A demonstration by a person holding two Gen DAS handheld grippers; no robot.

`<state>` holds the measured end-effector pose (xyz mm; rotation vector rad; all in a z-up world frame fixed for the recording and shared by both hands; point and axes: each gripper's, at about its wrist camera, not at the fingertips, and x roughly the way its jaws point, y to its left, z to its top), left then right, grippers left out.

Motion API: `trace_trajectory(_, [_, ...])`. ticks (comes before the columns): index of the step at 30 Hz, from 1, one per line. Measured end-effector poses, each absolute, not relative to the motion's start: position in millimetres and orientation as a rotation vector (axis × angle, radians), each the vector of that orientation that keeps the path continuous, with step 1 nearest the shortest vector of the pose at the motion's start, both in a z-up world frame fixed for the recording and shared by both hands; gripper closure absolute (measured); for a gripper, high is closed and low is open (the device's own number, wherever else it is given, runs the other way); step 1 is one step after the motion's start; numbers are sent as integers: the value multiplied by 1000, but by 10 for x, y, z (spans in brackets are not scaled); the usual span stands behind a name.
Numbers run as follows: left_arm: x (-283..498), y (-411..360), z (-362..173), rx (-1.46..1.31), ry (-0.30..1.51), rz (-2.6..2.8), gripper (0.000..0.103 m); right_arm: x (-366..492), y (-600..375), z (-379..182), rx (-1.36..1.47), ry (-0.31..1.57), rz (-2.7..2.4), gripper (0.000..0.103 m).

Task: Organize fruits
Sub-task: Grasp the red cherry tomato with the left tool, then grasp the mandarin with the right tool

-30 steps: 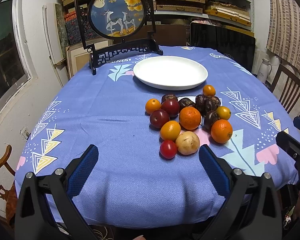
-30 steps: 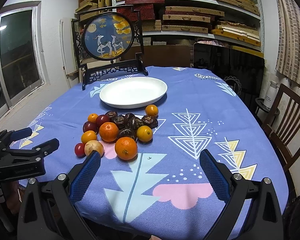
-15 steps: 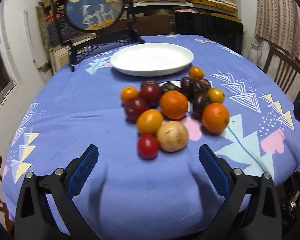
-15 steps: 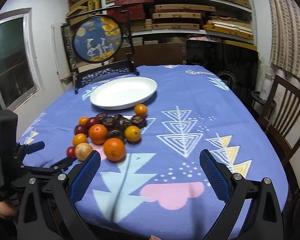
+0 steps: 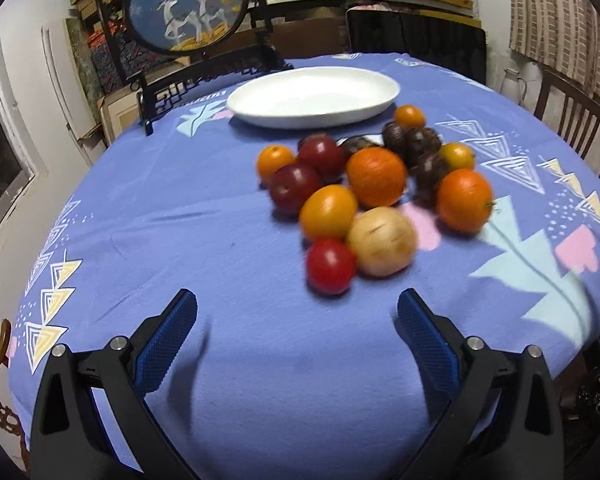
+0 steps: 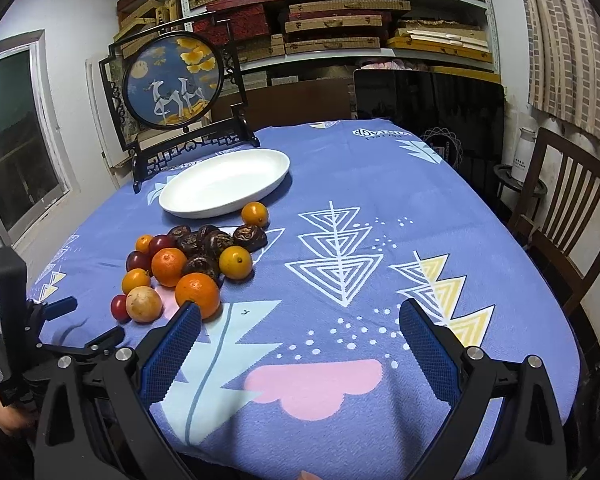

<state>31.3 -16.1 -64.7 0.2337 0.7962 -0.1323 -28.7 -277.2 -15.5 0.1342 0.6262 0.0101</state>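
Both tongs spread & empty; left tongs [image 5: 296, 320] near red tomato [image 5: 330, 266], a nudge could roll it off table [image 5: 180, 220].

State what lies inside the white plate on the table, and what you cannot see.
The white plate holds nothing; every fruit sits on the tablecloth in front of it. The cloth beneath the plate is hidden.

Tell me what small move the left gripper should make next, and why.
Probably ease the left gripper forward and slightly right to straddle the small red fruit. It is open and empty, that fruit is the pile's nearest piece, and the white plate holds nothing yet.
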Motion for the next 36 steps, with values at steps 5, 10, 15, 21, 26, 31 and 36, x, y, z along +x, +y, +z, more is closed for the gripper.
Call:
trace_trajectory(5, [414, -196, -714, 243, 799, -157, 34, -240, -2733, -200, 125, 643, 20, 4])
trace_trajectory(10, [462, -134, -743, 225, 784, -200, 42, -227, -2748, -195, 131, 637, 2, 4])
trace_trajectory(15, [462, -138, -773, 201, 773, -302, 74, -199, -2683, -212, 117, 647, 19, 4])
trace_trajectory(21, [395, -74, -745, 170, 768, -323, 76, -134, -2563, -243, 82, 672, 42, 4])
trace_trajectory(26, [250, 21, -610, 141, 732, -322, 76, 51, -2231, -347, 16, 722, 139, 11])
trace_trajectory(31, [201, 63, -540, 126, 715, -309, 76, 300, -1892, -419, -47, 716, 193, 28])
trace_trajectory(36, [240, 138, -585, 103, 733, -296, 76, 536, -1806, -568, -26, 792, 174, 36])
